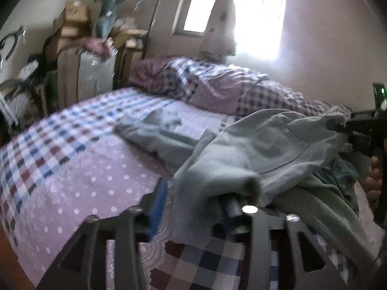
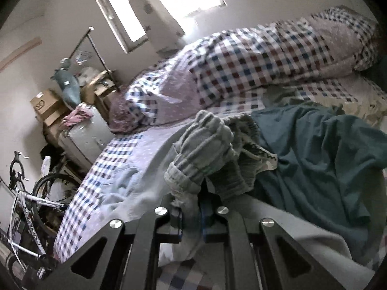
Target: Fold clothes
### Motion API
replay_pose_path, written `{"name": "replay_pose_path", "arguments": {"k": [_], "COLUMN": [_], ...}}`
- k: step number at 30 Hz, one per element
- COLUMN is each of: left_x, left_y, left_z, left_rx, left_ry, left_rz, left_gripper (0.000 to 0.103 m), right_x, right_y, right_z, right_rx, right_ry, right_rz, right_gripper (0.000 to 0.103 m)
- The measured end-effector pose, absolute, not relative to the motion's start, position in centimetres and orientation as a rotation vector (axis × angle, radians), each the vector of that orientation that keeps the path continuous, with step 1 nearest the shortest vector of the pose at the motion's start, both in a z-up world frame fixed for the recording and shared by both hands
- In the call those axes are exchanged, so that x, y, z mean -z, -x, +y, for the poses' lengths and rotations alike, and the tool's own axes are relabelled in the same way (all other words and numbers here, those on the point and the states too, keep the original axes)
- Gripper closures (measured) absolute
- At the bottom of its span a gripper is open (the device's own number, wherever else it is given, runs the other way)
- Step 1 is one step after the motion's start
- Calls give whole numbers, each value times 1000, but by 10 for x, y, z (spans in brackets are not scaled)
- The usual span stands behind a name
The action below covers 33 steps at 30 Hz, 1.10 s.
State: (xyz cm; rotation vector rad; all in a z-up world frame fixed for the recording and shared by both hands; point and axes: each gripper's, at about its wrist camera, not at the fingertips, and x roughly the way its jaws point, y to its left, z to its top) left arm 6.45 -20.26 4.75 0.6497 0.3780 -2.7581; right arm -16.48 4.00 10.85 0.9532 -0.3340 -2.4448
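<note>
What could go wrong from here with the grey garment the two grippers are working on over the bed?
1. The left gripper stands open with the grey garment only draped over one finger, so that end may slide off.
2. The right gripper pinches just the ribbed edge; lifting could stretch it or let it slip.
3. The teal garment lies right beside it and might snag and get dragged along.

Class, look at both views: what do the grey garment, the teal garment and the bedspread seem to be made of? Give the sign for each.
Grey garment: soft matte knit, probably sweatshirt cotton; its cuff is ribbed.
Teal garment: thin matte fabric, maybe jersey; it drapes in fine, soft creases.
Bedspread: printed woven cloth, likely cotton; flat checks and dots, with a lacy trim at the edge.
</note>
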Motion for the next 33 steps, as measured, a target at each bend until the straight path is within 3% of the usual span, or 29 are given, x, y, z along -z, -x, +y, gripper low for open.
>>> {"name": "replay_pose_path", "arguments": {"k": [5,11,21,33], "left_x": [-56,-68,-87,-69], "left_y": [-80,-114,-171,-132], "left_z": [-176,-127,-46,23], "left_rx": [2882,3065,3131,3080], "left_ry": [-636,-524,-102,-45], "left_rz": [148,-89,-459,-766], "left_gripper": [19,19,17,17], "right_x": [-124,-136,-144,-127], "right_y": [120,82,25,-15], "right_z": [48,59,66,105], "right_rx": [2459,2458,2409,2302], "right_ry": [-878,-848,-852,-901], "right_rz": [-341,-368,-332,-435], "right_gripper": [94,94,94,94]}}
